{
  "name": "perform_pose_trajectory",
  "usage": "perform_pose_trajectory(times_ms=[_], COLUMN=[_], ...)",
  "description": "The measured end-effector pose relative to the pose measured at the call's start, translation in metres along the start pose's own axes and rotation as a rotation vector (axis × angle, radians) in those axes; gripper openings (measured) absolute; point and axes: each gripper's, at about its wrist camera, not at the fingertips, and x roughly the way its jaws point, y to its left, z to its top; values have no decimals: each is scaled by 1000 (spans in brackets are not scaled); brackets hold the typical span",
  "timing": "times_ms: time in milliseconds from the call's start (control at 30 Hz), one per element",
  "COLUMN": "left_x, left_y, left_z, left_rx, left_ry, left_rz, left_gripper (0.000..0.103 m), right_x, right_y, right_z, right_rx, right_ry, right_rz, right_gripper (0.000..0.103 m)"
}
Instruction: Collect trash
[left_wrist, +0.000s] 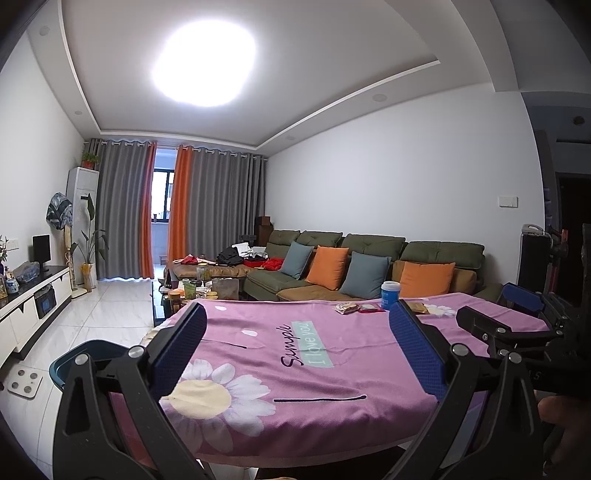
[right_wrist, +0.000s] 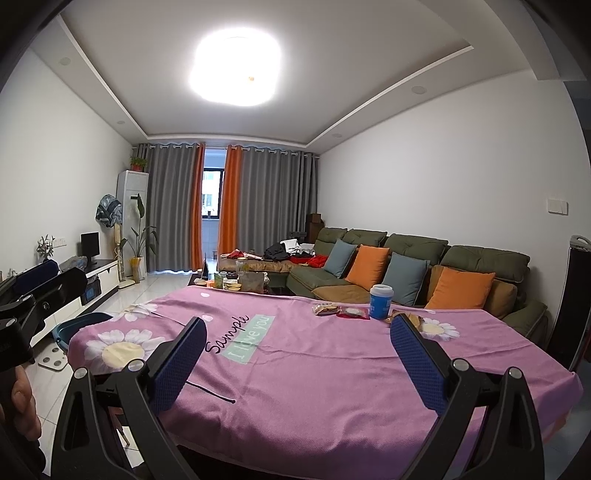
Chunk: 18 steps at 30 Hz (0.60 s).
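Both the left tool (left_wrist: 297, 325) and right tool (right_wrist: 298, 339) gape wide and empty over the pink-clothed surface (right_wrist: 314, 369), wrappers (right_wrist: 325, 309) lying beyond at frame centre.

both wrist views look level across the pink tablecloth (left_wrist: 314, 354) (right_wrist: 314, 354) from its near edge, side by side, facing the sofa (left_wrist: 369, 266) (right_wrist: 406, 266) and curtains (left_wrist: 221, 206) (right_wrist: 273, 199).
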Motion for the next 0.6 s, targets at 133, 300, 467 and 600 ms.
perform_pose_trajectory(times_ms=[133, 300, 467, 600], left_x=[0, 1, 0, -1], left_y=[1, 1, 0, 0], left_z=[-1, -2, -4, -6], left_rx=[-3, -3, -4, 3], left_ry=[1, -1, 0, -1], left_rz=[1, 2, 0, 4], left_gripper=[97, 97, 97, 97], right_x=[-1, -3, -3, -5], right_y=[1, 1, 1, -1], right_z=[0, 0, 0, -2], right_rx=[-2, -4, 3, 7], right_ry=[-3, -10, -3, 3], right_rz=[1, -1, -1, -1], right_gripper=[96, 96, 96, 96])
